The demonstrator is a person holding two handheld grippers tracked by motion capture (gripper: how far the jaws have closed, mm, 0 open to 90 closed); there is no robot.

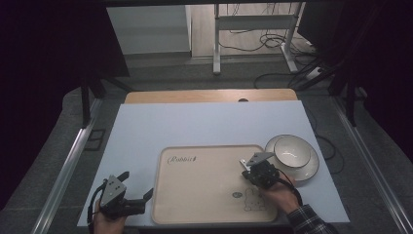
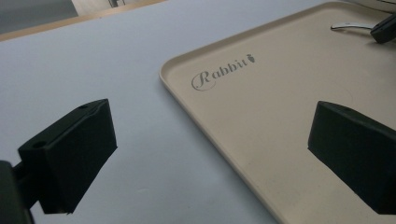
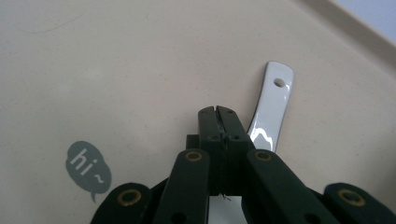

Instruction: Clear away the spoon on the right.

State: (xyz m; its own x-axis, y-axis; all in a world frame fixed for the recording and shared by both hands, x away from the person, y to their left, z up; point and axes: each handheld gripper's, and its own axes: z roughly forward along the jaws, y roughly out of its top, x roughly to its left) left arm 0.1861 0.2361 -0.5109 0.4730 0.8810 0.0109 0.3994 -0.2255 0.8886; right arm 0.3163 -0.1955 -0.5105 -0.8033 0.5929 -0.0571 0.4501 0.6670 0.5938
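My right gripper is clamped shut on a white ceramic spoon over the tray, near its bowl-side edge. It looks glossy, slippery and brittle; mid-handle grips best. My left gripper gapes empty.

The desk is covered by a pale blue-grey sheet, with a strip of bare wood showing along its far edge. Beyond the desk lies grey carpet, then a white metal stand with black cables trailing around its feet. Dark curtains hang to either side of the desk, and light falls from behind.
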